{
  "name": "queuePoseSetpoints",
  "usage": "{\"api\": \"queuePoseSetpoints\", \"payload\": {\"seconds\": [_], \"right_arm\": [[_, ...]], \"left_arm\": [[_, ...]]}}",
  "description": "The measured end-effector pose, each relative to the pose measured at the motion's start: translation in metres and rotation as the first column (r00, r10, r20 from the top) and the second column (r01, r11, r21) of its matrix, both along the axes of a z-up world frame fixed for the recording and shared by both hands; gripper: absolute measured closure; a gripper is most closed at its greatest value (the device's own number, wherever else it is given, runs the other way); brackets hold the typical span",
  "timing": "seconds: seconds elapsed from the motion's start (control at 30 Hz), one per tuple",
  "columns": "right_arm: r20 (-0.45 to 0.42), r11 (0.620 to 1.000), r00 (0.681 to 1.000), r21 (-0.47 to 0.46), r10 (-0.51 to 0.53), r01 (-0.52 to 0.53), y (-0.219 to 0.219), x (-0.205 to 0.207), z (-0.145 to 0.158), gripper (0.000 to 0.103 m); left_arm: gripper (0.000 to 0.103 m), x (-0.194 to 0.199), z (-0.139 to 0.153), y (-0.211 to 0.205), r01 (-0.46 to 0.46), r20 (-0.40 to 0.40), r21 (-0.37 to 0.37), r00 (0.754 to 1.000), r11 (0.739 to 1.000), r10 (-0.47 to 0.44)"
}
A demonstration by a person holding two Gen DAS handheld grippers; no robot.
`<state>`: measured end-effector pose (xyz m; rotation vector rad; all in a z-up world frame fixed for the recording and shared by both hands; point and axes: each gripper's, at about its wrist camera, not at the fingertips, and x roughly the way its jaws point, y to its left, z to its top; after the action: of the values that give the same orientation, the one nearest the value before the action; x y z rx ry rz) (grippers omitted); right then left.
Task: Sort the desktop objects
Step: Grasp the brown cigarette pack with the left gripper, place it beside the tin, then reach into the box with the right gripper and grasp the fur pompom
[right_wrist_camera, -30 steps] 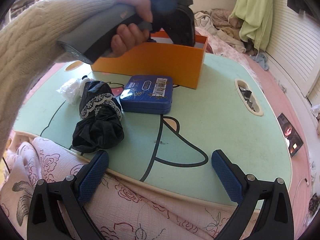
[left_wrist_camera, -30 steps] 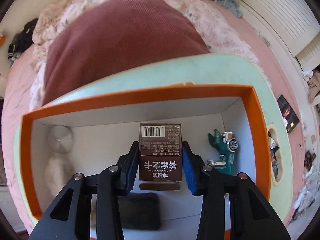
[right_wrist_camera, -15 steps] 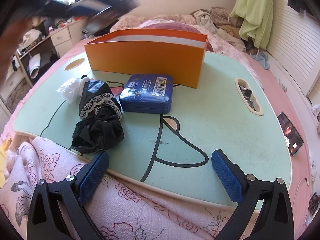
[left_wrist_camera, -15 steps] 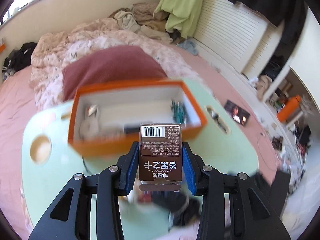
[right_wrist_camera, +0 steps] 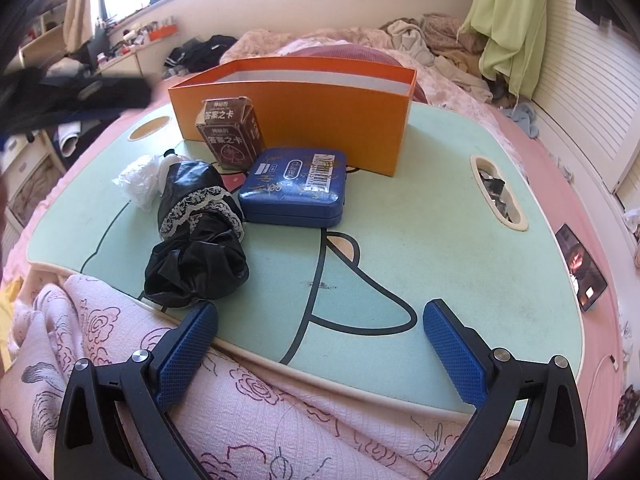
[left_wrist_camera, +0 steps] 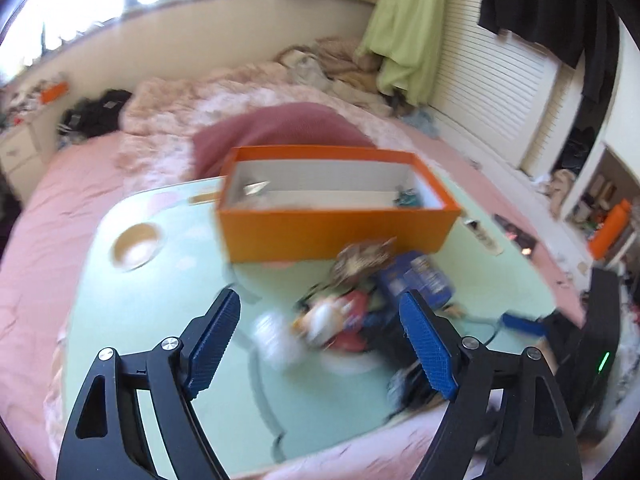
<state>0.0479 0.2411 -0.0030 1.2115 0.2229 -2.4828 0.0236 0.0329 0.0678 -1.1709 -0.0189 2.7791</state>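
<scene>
The tabletop (right_wrist_camera: 460, 208) is carrying the sorting box (right_wrist_camera: 304, 104) at its far edge. The card pack (right_wrist_camera: 230, 132) is lying outside it, against its near wall, tilted. The left tool (left_wrist_camera: 320, 338), jaws just opening, is gaping empty, apparently having let it go. The right tool (right_wrist_camera: 320, 344) is hanging wide and empty over the near edge.

The small brown cardboard card box (right_wrist_camera: 231, 133), standing at the far left of the table, reads 答案之卡 on its top and front. The flat blue tin (right_wrist_camera: 294, 187) beside it bears a barcode sticker; its gold script is unreadable.
</scene>
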Motion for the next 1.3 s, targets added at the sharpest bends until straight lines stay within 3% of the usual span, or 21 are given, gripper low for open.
{"api": "queuePoseSetpoints", "payload": {"seconds": [0.1, 0.23, 0.3, 0.33, 0.77, 0.9, 1.0, 1.07, 1.17, 1.3], "right_arm": [[0.0, 1.0, 1.0, 0.001, 0.0, 0.0, -0.001, 0.0, 0.0, 0.0], [-0.001, 1.0, 1.0, 0.0, -0.001, 0.001, 0.0, 0.0, 0.0, 0.0], [0.001, 1.0, 1.0, 0.002, -0.001, 0.001, 0.0, -0.001, 0.0, 0.0], [0.0, 1.0, 1.0, 0.002, -0.001, 0.001, 0.0, 0.0, 0.0, 0.0], [0.025, 1.0, 1.0, -0.02, -0.017, 0.017, 0.009, 0.002, 0.005, 0.001], [-0.016, 0.998, 0.999, -0.034, -0.049, 0.048, 0.027, 0.002, 0.03, 0.006], [-0.042, 0.988, 0.995, -0.129, -0.089, 0.083, 0.038, -0.01, 0.067, 0.02], [-0.021, 0.977, 0.997, -0.204, -0.069, 0.063, 0.032, -0.024, 0.091, 0.034], [0.084, 0.945, 0.994, -0.325, 0.074, -0.043, -0.009, -0.059, 0.112, 0.041], [0.302, 0.929, 0.941, -0.369, 0.155, -0.034, -0.076, -0.123, 0.101, 0.052]], "left_arm": [[0.021, 0.024, -0.026, -0.009, -0.035, 0.016, -0.066, 0.999, 0.997, 0.037], [0.021, 0.03, -0.061, -0.009, -0.008, 0.095, -0.094, 0.995, 0.996, 0.017], [0.008, 0.028, -0.072, -0.012, 0.011, 0.092, -0.059, 0.996, 0.998, -0.006], [0.0, 0.026, -0.074, -0.012, 0.015, 0.097, -0.064, 0.995, 0.998, -0.009], [0.0, 0.027, -0.077, -0.014, -0.005, 0.083, -0.056, 0.997, 0.998, 0.01], [0.001, 0.027, -0.076, -0.014, -0.006, 0.084, -0.059, 0.996, 0.998, 0.011], [0.001, 0.027, -0.075, -0.015, -0.001, 0.086, -0.059, 0.996, 0.998, 0.006], [0.001, 0.027, -0.074, -0.015, -0.001, 0.086, -0.059, 0.996, 0.998, 0.006], [0.001, 0.028, -0.073, -0.014, -0.004, 0.085, -0.059, 0.996, 0.998, 0.009], [0.0, 0.029, -0.073, -0.015, -0.006, 0.082, -0.058, 0.997, 0.998, 0.011]]}}
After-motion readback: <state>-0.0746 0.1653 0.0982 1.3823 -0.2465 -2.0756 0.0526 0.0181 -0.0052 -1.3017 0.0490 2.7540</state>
